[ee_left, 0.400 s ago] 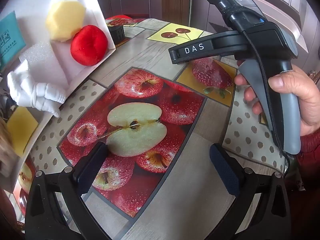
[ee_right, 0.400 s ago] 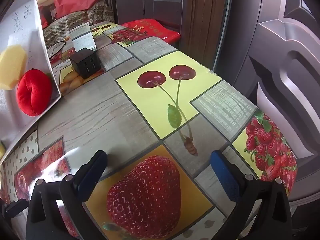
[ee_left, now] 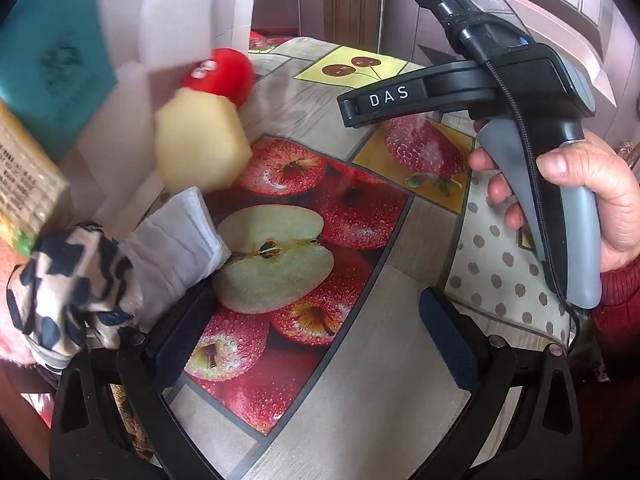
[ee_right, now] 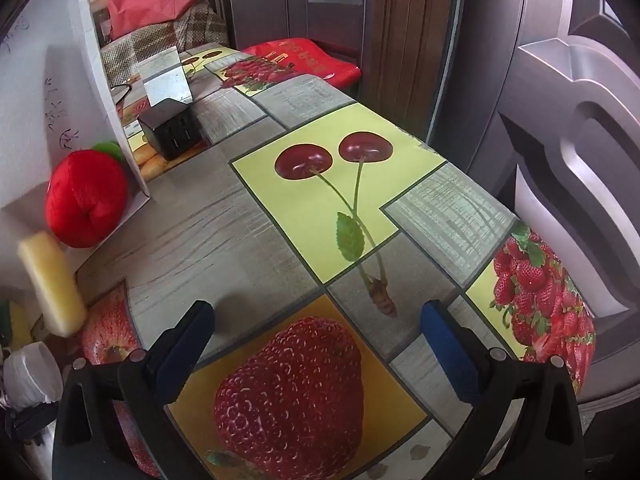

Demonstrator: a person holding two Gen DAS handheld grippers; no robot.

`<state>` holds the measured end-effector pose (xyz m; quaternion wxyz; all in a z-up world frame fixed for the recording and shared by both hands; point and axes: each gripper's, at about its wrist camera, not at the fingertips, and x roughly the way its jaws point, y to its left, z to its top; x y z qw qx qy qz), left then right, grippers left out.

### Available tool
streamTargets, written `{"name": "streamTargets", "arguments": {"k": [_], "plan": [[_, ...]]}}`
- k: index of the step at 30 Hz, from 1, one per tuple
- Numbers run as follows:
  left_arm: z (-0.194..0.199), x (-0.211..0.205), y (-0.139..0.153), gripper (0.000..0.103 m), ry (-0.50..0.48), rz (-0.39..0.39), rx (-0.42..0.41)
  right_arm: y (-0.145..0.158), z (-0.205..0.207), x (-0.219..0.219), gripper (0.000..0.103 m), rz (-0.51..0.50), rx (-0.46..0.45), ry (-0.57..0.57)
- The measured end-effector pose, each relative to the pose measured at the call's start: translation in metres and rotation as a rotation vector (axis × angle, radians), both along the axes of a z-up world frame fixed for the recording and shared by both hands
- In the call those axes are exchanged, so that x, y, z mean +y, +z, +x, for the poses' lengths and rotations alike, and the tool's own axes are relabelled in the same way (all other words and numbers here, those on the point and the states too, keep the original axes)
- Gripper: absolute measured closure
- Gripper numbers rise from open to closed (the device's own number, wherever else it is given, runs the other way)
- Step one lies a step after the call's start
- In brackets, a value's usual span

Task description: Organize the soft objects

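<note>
Red plush fruit (ee_left: 224, 76) and a pale yellow sponge block (ee_left: 200, 144) sit at the left of the fruit-printed tablecloth (ee_left: 360, 360), in front of a white foam board (ee_left: 192, 12). In the left wrist view the block overlaps the red plush and both are smeared by motion blur. A folded white cloth (ee_left: 176, 248) lies just beside the left gripper (ee_left: 320, 332), and a black-and-cream patterned cloth (ee_left: 68, 280) is bunched next to it; the left gripper's fingers are spread wide with nothing between them. Only this view shows the right hand (ee_left: 592, 200) wrapped around the handle of the other tool.

From the right wrist, the red plush (ee_right: 86, 200) is sharp, with a green leaf behind it, and the yellow block (ee_right: 52, 284) appears edge-on just below it. The right gripper (ee_right: 320, 332) is also spread wide over a printed strawberry, holding nothing. Only this view shows a black charger cube (ee_right: 172, 128) farther back and a red cushion (ee_right: 304, 60) by the door.
</note>
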<state>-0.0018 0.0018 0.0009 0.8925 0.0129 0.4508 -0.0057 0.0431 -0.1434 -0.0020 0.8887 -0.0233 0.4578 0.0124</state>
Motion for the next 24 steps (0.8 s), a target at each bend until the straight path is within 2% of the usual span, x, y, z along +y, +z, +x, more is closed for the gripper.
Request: {"name": "streamTargets", "arguments": {"k": [24], "plan": [[0.0032,-0.0040,-0.0003,0.001,-0.001,0.000,0.001,0.0020,-0.0016,-0.0015,0.000,0.003,-0.007,0.004]]}}
